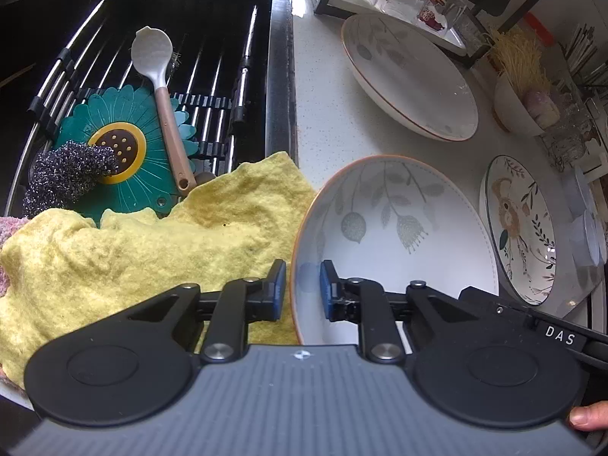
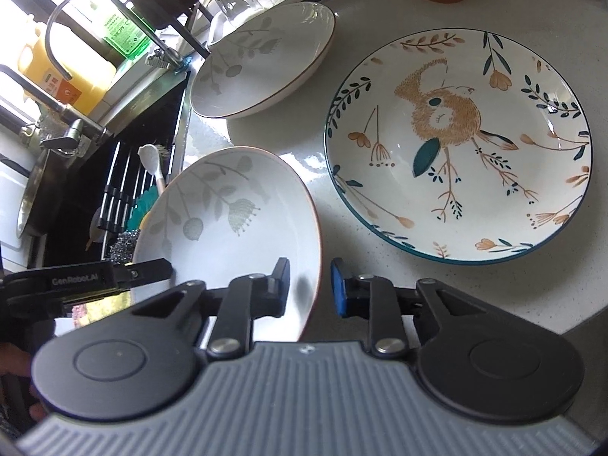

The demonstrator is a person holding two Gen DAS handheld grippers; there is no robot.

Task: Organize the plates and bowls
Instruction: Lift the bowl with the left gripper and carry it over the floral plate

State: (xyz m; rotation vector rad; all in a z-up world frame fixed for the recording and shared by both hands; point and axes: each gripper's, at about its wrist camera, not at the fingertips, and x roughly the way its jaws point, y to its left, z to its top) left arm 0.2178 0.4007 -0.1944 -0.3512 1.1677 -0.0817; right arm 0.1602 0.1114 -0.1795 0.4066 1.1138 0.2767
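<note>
Left wrist: left tongs clamped on leaf bowl rim; right tongs gripping opposite rim, desk beneath.

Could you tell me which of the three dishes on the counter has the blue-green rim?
The rabbit plate, painted with an orange animal and flowers. The near leaf bowl and far leaf dish have grey leaves and brown rims.

Bowl between cloth and plate, perhaps overlapping the cloth

White speckled counter, 2 leaf bowls, squirrel plate, yellow cloth by sink.
</note>
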